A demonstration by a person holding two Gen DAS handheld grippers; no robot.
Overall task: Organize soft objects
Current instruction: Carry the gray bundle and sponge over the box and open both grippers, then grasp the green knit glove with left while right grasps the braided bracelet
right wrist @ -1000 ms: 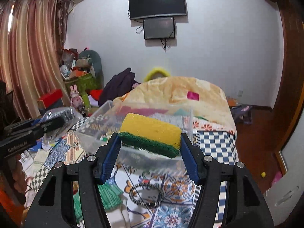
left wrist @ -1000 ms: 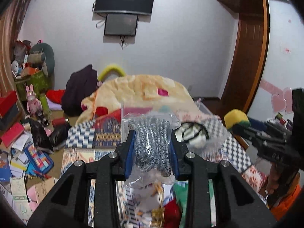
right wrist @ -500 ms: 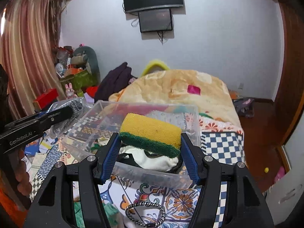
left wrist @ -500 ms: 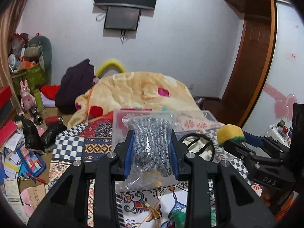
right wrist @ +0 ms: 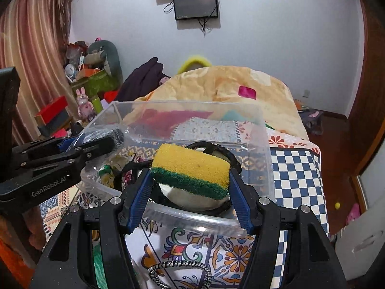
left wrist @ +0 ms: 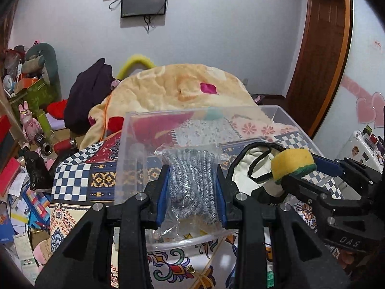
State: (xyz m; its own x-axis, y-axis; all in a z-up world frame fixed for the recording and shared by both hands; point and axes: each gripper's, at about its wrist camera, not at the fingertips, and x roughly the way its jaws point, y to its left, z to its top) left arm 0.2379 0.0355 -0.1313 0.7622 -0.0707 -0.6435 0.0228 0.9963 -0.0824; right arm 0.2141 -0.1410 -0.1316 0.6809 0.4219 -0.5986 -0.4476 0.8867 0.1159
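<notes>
My left gripper (left wrist: 191,192) is shut on a clear bag of grey-white braided cord (left wrist: 192,183), held over the near left part of a clear plastic bin (left wrist: 134,130). My right gripper (right wrist: 190,180) is shut on a yellow and green sponge (right wrist: 190,168), held over the bin's near rim (right wrist: 192,216). In the left wrist view the sponge (left wrist: 292,163) and right gripper show at the right, over the bin. Inside the bin lies a white cloth item with black straps (left wrist: 257,163). In the right wrist view the left gripper (right wrist: 96,144) holds the bag at the left.
The bin stands on a patterned bedspread (right wrist: 296,168) with a peach blanket (left wrist: 182,89) heaped behind it. A braided loop (right wrist: 180,272) lies on the spread in front of the bin. Clutter (left wrist: 24,168) fills the floor at the left. A wooden door (left wrist: 320,48) is at the right.
Both grippers have moved forward and down toward the bin, with the cord bag and the sponge now over its inside. Both holds are unchanged.
</notes>
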